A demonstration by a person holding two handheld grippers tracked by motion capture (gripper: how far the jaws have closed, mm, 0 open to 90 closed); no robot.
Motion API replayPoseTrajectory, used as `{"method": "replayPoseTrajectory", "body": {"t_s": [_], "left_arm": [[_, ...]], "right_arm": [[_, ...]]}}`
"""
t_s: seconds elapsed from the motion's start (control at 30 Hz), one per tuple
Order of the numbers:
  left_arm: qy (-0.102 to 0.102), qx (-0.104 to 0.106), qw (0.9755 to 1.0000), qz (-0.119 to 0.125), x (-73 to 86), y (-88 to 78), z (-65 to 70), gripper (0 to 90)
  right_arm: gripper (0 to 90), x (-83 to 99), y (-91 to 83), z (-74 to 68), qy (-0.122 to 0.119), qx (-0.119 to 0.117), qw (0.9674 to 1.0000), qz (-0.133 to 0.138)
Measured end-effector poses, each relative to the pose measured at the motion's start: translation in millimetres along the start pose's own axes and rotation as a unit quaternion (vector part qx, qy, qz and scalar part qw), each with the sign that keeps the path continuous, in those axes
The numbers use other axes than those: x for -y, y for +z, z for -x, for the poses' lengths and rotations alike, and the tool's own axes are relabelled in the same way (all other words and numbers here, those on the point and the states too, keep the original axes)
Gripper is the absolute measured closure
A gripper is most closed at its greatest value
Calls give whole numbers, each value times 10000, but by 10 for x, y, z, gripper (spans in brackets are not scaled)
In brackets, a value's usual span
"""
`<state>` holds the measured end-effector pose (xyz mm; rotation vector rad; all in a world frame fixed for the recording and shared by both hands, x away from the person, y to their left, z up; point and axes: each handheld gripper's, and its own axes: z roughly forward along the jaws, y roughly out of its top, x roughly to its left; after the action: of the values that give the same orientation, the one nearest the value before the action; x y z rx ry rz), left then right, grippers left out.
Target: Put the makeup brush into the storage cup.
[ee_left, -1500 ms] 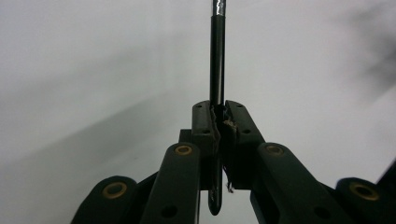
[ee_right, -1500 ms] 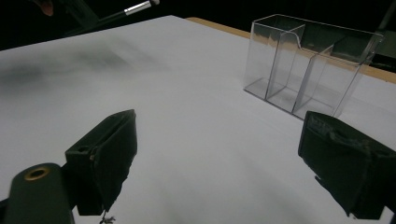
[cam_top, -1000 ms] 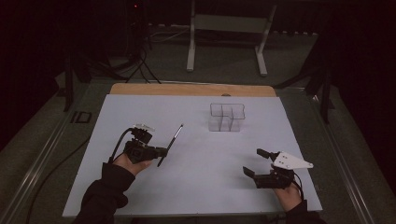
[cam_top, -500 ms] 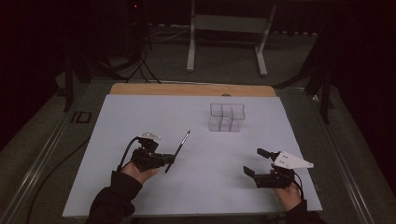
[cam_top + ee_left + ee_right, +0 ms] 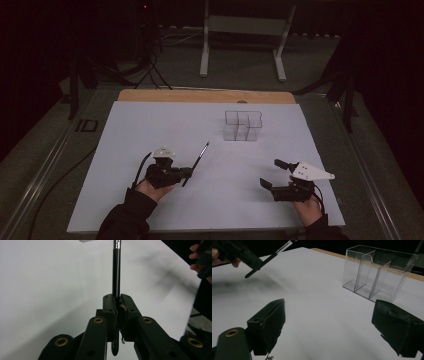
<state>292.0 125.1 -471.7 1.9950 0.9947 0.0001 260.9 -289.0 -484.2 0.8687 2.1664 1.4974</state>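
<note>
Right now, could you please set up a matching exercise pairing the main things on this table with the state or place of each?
Things:
1. left gripper
2. right gripper
3. thin black brush
4. clear plastic divided organiser

States:
A. stands empty on the white sheet toward the far side
B. jaws wide apart, holding nothing
C. jaws closed on a thin handle
D. clamped near one end, pointing toward the far side

Pairs: 1-C, 2-B, 3-D, 4-A
</note>
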Motion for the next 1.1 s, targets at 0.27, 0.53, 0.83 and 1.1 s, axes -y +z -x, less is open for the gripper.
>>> {"method": "replayPoseTrajectory", "body": {"t_s": [0.27, 0.53, 0.83, 1.1], "left_arm": [[63, -34, 9995, 323, 14, -12, -34, 852], [138, -83, 9983, 552, 23, -26, -34, 852], [148, -90, 9982, 572, 32, -15, -29, 852], [96, -63, 9976, 687, 36, -31, -35, 852]], "right_arm": [[117, -5, 10, -3, 15, -70, 10000, -15], [118, -20, 24, -41, 61, -271, 9995, -138], [139, -240, -56, -167, -61, 32, 10000, 9], [145, -506, -169, -249, 127, 12, 9996, 253]]}}
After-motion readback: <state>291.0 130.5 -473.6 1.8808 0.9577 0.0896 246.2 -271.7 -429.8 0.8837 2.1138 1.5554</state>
